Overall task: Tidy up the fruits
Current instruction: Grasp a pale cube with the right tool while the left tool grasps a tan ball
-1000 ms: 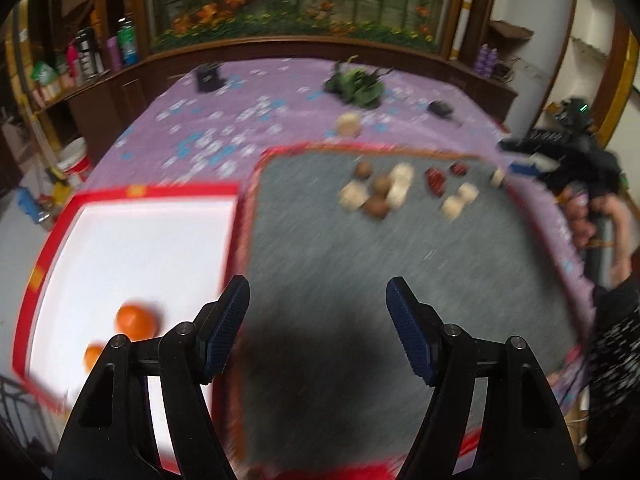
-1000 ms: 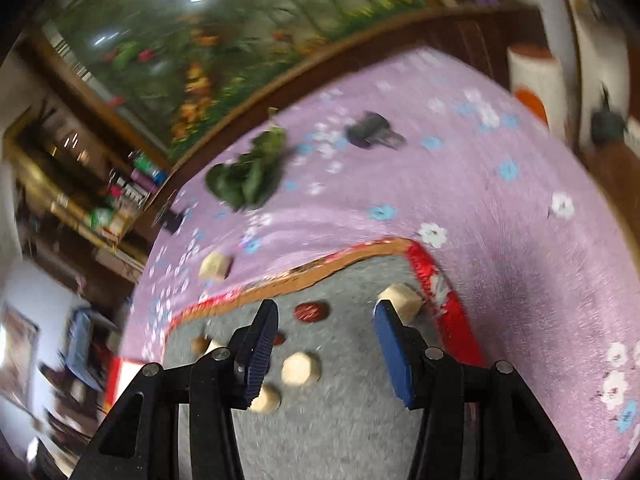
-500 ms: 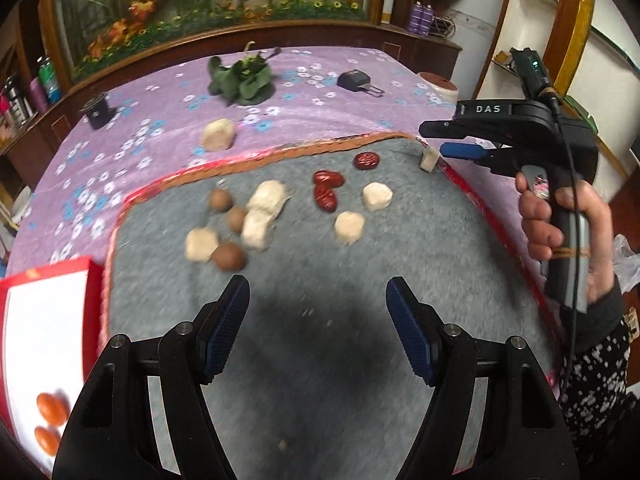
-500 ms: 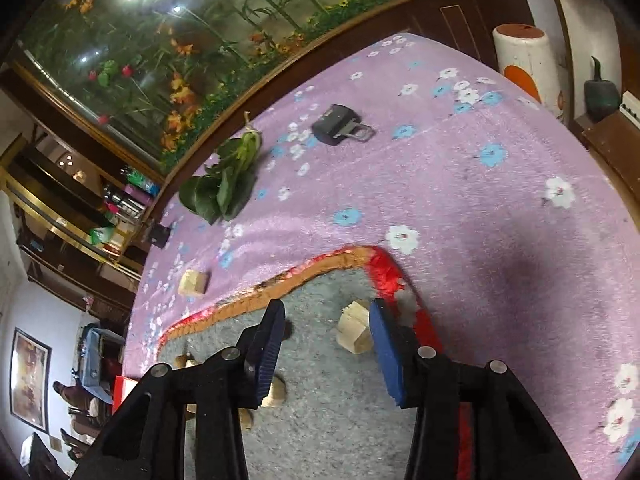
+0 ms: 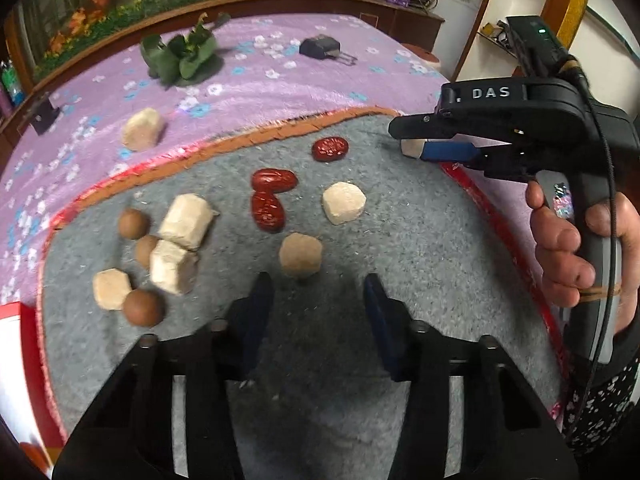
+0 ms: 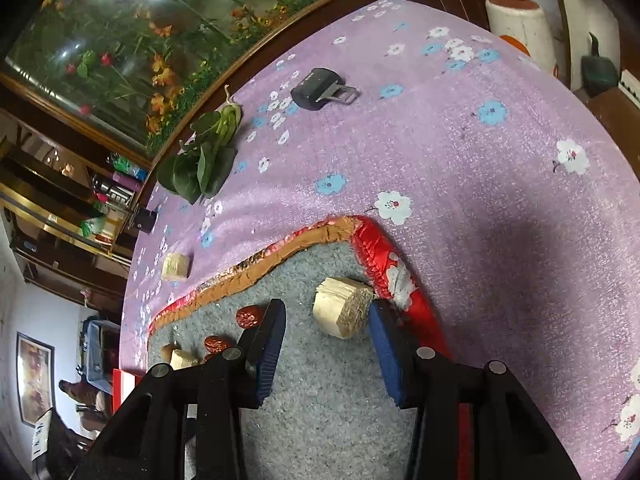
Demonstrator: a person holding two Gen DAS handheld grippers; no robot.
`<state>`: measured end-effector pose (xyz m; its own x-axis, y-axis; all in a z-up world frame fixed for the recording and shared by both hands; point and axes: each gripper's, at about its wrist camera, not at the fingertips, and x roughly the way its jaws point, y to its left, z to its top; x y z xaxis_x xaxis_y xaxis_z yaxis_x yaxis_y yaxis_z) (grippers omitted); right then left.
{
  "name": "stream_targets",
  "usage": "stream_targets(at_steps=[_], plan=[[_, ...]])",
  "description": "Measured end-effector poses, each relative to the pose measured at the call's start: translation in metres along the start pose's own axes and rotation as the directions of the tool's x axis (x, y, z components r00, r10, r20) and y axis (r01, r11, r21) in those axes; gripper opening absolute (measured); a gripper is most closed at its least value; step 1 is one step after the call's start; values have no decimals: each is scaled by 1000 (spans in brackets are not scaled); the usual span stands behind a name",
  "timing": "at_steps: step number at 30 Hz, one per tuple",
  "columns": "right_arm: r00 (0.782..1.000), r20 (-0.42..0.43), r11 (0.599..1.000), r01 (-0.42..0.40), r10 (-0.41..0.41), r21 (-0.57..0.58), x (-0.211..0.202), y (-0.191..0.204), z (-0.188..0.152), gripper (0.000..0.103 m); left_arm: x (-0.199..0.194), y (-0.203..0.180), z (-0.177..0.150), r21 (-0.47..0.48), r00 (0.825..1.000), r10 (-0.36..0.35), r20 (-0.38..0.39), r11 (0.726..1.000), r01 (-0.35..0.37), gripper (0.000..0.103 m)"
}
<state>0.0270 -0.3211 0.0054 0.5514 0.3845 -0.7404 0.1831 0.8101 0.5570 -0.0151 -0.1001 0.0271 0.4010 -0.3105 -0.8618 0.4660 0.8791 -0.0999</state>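
On the grey mat (image 5: 400, 240) lie three red dates (image 5: 274, 180), brown round fruits (image 5: 133, 223) and several pale chunks (image 5: 185, 221). My left gripper (image 5: 318, 298) hovers over the mat with its jaws closing and nothing between them; a tan lump (image 5: 300, 256) sits just beyond its left fingertip. My right gripper (image 6: 326, 316) is at the mat's far right corner, also closing. A pale chunk (image 6: 342, 312) lies between its fingers, against the right pad and clear of the left one. In the left wrist view the same right gripper (image 5: 440, 151) shows side-on, chunk (image 5: 412, 147) at its tips.
One more chunk (image 5: 142, 134) lies off the mat on the purple flowered cloth (image 6: 480, 184), with leafy greens (image 5: 180, 56) and a small black object (image 5: 320, 46) farther back. A red-rimmed white tray (image 5: 8, 332) borders the mat's left. A hand (image 5: 568, 248) holds the right gripper.
The left gripper swung right from the white tray with oranges to over the fruit pile, and its jaws narrowed. The right gripper sank onto the corner chunk, jaws narrowing around it.
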Motion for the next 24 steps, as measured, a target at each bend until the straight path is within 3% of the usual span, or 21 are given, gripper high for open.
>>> stream_targets(at_steps=[9, 14, 18, 24], plan=[[999, 11, 999, 31, -31, -36, 1, 4, 0, 39, 16, 1, 10, -29, 1000, 29, 0, 999, -29, 35], [996, 33, 994, 90, -88, -66, 3, 6, -1, 25, 18, 0, 10, -13, 997, 71, 21, 997, -71, 25], [998, 30, 998, 57, -56, -34, 1, -1, 1, 24, 17, 3, 9, -26, 997, 66, 34, 998, -65, 25], [998, 31, 998, -56, 56, 23, -5, -9, 3, 24, -1, 4, 2, -46, 993, 75, 90, 996, -71, 25]])
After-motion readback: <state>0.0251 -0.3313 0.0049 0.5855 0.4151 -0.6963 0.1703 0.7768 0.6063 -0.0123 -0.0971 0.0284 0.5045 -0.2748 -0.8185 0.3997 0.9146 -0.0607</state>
